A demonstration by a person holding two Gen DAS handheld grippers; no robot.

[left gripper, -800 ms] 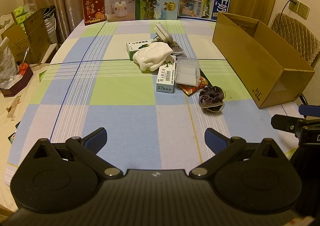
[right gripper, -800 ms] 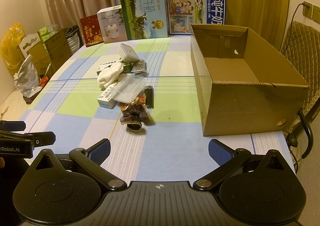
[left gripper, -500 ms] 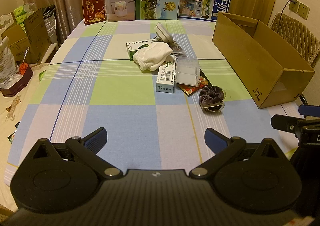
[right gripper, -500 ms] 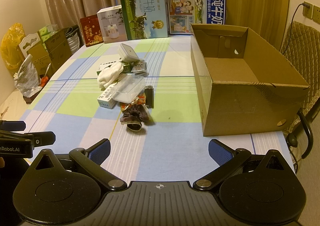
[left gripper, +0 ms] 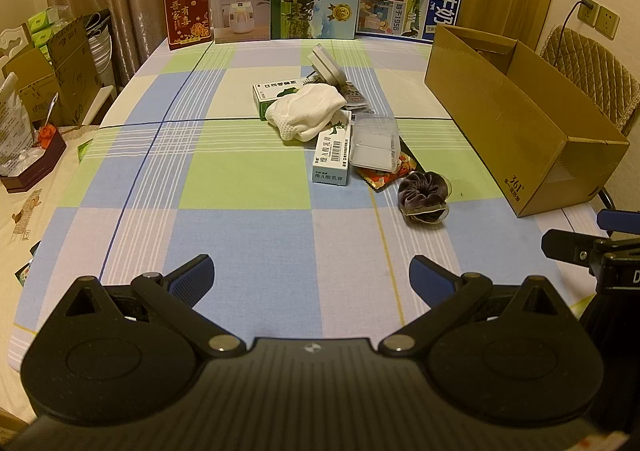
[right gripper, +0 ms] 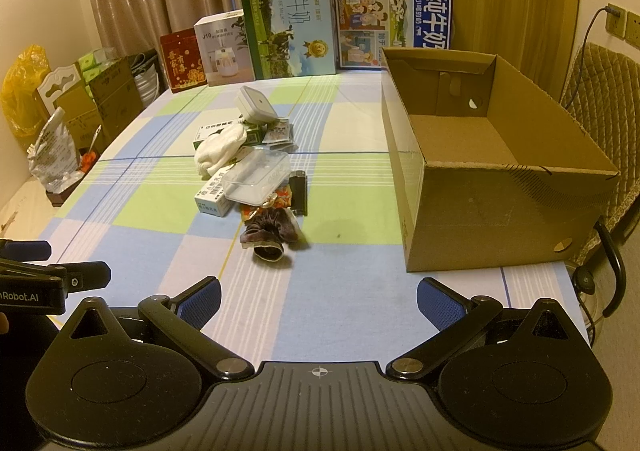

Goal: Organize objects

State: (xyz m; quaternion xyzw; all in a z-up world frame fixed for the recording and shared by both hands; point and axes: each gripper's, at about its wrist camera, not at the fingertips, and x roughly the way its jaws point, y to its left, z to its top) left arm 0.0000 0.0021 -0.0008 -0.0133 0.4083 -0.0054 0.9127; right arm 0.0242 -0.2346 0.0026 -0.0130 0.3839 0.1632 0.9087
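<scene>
Here the things to sort lie in one loose heap in the middle of the bench (left gripper: 240,235): a white cloth (left gripper: 305,113) draped over a green-and-white carton (left gripper: 276,91), a second carton (left gripper: 332,155) beside a clear plastic case (left gripper: 374,147), a red snack packet (left gripper: 384,176) under that case, and a dark scrunchie (right gripper: 269,233) nearest you. The open cardboard box (right gripper: 496,171) stands empty on the right, well apart from the heap, and is the likely place for them.

Your left tool (left gripper: 311,277) and right tool (right gripper: 319,298) both hang above the near edge, jaws spread wide, nothing between them.

Start with the scrunchie: it lies free, so lifting it should not disturb the rest. Take it with the right tool, which sits closer to the box. Come down over its middle and close fully, since soft fabric slips from a shallow pinch. Leave the case until the packet under it is accounted for, or it may drag along.
</scene>
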